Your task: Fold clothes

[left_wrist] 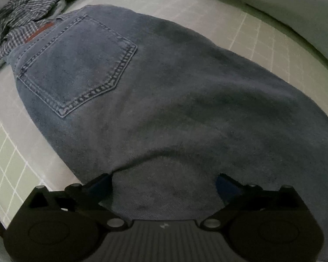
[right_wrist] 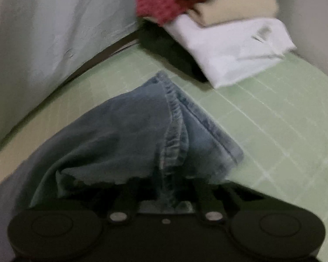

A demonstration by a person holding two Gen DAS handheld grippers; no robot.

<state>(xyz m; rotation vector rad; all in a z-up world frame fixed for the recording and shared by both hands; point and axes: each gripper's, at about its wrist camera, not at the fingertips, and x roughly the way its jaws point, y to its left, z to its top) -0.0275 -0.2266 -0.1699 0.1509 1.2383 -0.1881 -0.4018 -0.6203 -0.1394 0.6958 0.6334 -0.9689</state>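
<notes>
A pair of blue jeans (left_wrist: 164, 87) lies on the green gridded mat (left_wrist: 258, 41), back pocket (left_wrist: 76, 65) up toward the far left. My left gripper (left_wrist: 164, 181) hangs over the jeans with its fingers spread wide; denim fills the gap between them, and whether it touches them is unclear. In the right wrist view my right gripper (right_wrist: 166, 185) is shut on the bunched hem end of the jeans (right_wrist: 142, 135), which drapes over the fingers and hides their tips.
A crumpled checked shirt (left_wrist: 32, 6) lies at the far left beyond the waistband. A stack of folded clothes, white (right_wrist: 229, 48), beige (right_wrist: 236, 8) and red (right_wrist: 159, 6), sits at the mat's far corner by the pale wall (right_wrist: 43, 32).
</notes>
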